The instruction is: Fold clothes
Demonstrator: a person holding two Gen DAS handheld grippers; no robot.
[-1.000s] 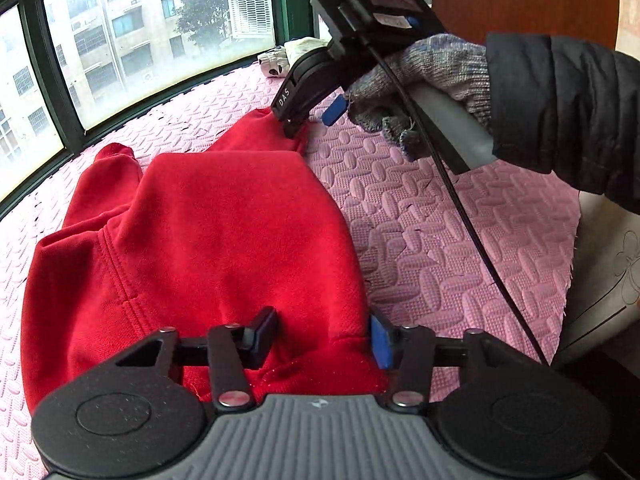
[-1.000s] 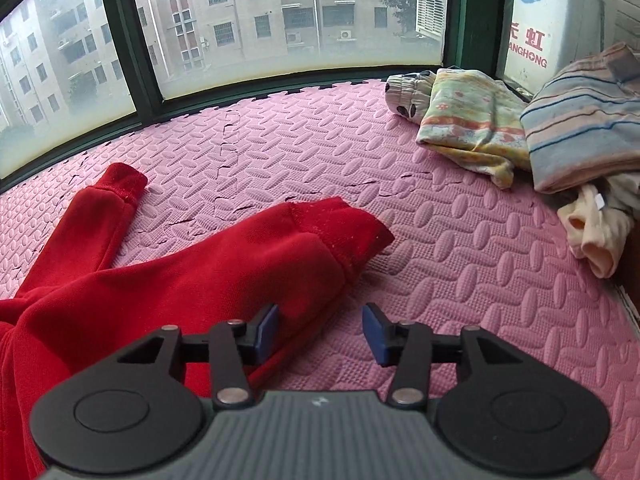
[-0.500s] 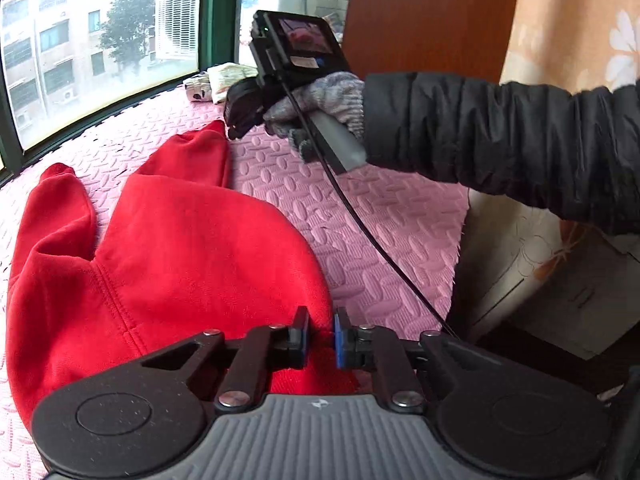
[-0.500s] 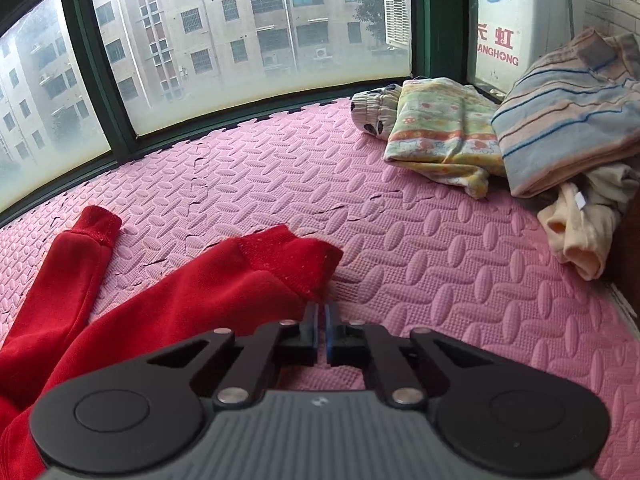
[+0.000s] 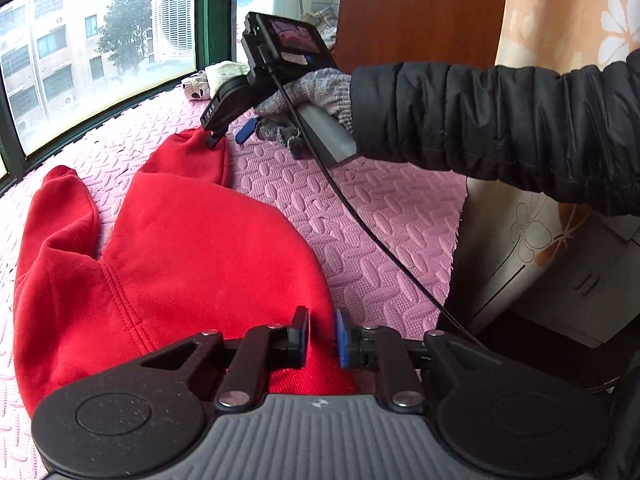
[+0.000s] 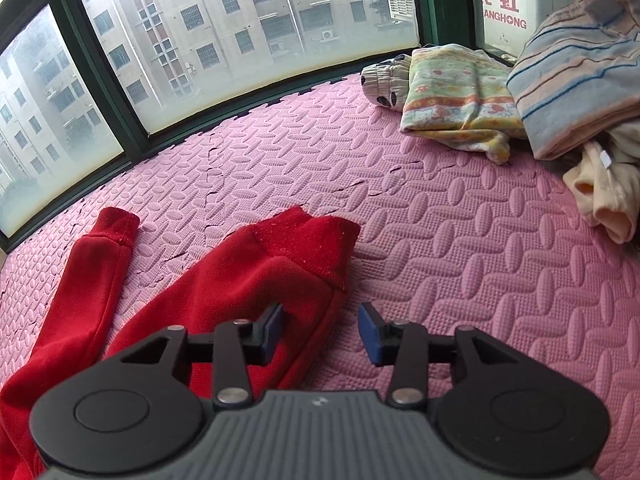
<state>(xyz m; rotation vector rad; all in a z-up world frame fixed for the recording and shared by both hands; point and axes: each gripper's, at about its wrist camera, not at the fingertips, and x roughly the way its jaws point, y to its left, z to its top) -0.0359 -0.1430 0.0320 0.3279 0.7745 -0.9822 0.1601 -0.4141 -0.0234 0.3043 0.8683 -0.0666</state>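
Observation:
Red trousers (image 5: 188, 248) lie flat on the pink foam mat (image 5: 380, 216). In the left wrist view my left gripper (image 5: 322, 334) is open by a small gap, over the waist edge of the trousers near its right corner. My right gripper (image 5: 228, 138) shows there above the near leg's cuff, held by a gloved hand. In the right wrist view the right gripper (image 6: 320, 330) is open, its left finger over the near leg (image 6: 256, 280) just behind the ribbed cuff (image 6: 308, 240). The second leg (image 6: 92, 264) lies to the left.
A pile of other clothes lies at the mat's far right: a patterned yellow-green piece (image 6: 452, 96), a striped one (image 6: 576, 68), a cream one (image 6: 604, 196). Windows (image 6: 224, 24) bound the far side. A wooden panel (image 5: 416, 12) and cabinet (image 5: 560, 272) stand right of the mat.
Both grippers were shut half a second ago and have opened. The right one opened wide above the cuff; the left one opened only a little at the waist edge.

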